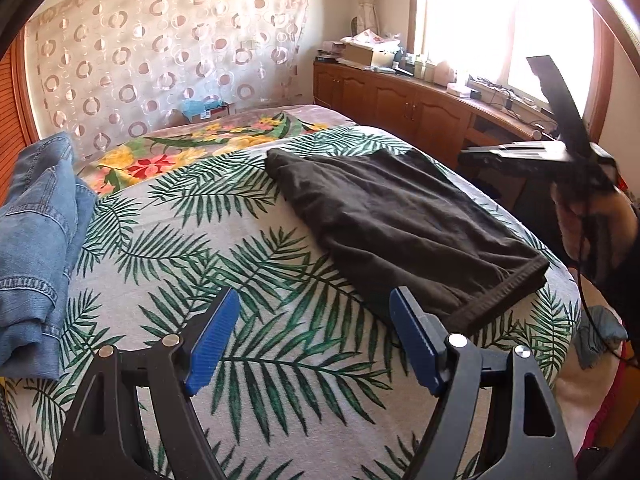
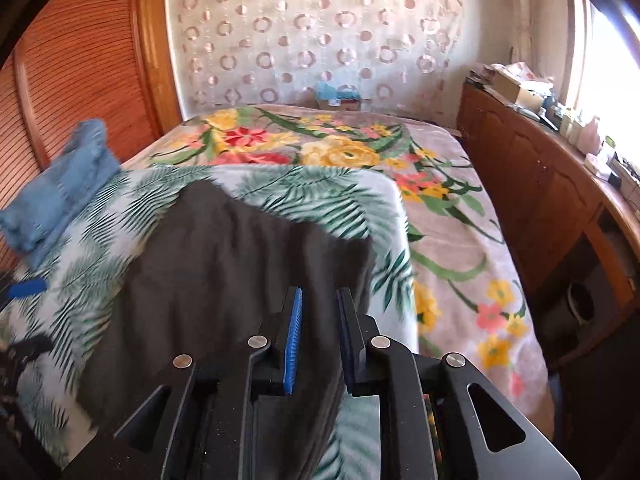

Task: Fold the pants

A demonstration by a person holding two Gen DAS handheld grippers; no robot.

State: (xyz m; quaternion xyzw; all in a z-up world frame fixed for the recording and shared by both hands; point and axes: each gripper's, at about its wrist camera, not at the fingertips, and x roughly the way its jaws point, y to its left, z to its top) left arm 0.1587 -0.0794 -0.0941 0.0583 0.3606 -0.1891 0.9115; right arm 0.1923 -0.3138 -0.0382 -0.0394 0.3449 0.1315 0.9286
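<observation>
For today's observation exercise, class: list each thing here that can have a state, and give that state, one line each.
Left gripper: open, holding nothing, above the leaf-print sheet.
Right gripper: nearly closed, a gap between the pads, over the black pants.
Black pants: folded, lying flat on the leaf-print sheet.
Jeans: piled loosely at the bed's edge.
Cabinet doors: shut.

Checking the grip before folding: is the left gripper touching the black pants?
Apart: the left wrist view shows the left gripper open above the sheet, pants beside it.

Home bedroom; bed (image 2: pixel 460 240), curtain (image 2: pixel 320 32)
</observation>
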